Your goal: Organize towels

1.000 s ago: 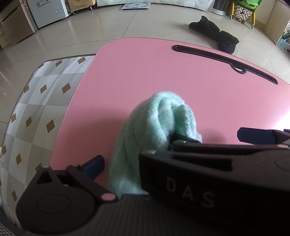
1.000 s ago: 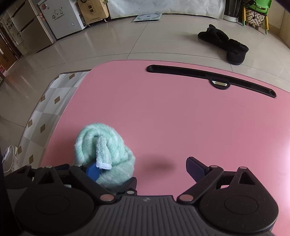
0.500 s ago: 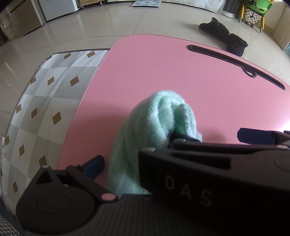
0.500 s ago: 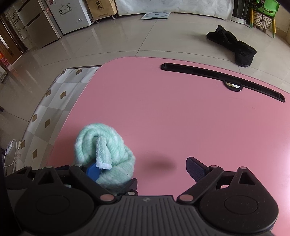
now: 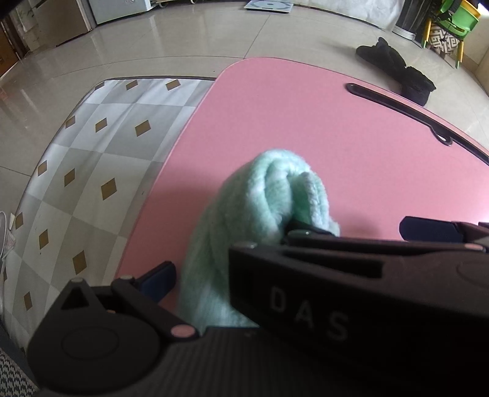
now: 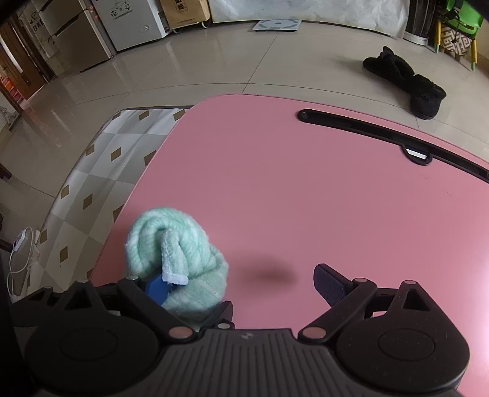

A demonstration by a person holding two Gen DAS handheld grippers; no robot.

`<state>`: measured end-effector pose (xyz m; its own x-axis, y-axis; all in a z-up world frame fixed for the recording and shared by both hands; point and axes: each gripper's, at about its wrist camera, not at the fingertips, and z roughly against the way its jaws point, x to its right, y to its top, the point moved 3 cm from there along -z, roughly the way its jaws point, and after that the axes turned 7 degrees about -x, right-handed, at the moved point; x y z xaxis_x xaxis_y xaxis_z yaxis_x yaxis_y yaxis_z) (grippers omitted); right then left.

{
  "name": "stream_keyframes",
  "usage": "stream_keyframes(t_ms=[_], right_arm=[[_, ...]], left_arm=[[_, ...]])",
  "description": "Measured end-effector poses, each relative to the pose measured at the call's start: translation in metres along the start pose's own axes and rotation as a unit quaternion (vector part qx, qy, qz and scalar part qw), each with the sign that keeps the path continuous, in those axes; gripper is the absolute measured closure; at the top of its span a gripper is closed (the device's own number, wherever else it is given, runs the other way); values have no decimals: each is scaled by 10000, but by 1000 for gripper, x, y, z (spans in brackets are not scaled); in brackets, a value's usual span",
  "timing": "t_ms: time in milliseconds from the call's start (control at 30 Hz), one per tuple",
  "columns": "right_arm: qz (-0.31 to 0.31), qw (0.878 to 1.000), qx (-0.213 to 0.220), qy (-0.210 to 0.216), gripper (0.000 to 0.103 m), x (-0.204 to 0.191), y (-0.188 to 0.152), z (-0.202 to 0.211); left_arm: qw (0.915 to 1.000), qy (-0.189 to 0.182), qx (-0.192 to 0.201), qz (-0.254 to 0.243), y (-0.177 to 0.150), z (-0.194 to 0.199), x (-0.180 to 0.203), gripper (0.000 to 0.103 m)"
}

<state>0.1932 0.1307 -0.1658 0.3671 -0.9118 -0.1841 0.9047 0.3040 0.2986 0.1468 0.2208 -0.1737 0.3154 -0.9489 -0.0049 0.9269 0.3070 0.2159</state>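
Holding left gripper (image 5: pixel 293 252) and right gripper (image 6: pixel 243 285) fingers spread wide, clamping nothing, with the rolled mint towel (image 6: pixel 171 238) apparently hooked over a right finger at the near-left corner of the pink worktop (image 6: pixel 305 189), seemingly to stop it unravelling.

glossy beige tile floor (image 6: pixel 214 61), white fridge (image 6: pixel 131 21), green chair (image 6: pixel 458 21).

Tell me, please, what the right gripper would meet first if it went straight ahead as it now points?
Probably nothing at first: between the open right gripper fingers lies bare pink table. The mint towel sits by its left finger, the black slot farther on.
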Motion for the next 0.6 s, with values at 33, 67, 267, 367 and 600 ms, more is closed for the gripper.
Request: stream_keyframes(t_ms=[33, 67, 267, 367, 600], right_arm=[[28, 10000, -6, 11, 8, -1, 1, -1], [49, 10000, -12, 25, 8, -3, 2, -1], [103, 9999, -36, 100, 8, -11, 7, -6], [105, 9998, -46, 138, 8, -15, 11, -8], [64, 9997, -41, 248, 8, -23, 20, -15]], left_arm=[[10000, 5, -1, 19, 1, 0, -1, 0], [10000, 10, 0, 38, 1, 0, -3, 0], [9998, 52, 15, 192, 5, -1, -12, 0], [9995, 80, 44, 304, 9, -2, -18, 0], [9989, 118, 94, 448, 17, -5, -29, 0]])
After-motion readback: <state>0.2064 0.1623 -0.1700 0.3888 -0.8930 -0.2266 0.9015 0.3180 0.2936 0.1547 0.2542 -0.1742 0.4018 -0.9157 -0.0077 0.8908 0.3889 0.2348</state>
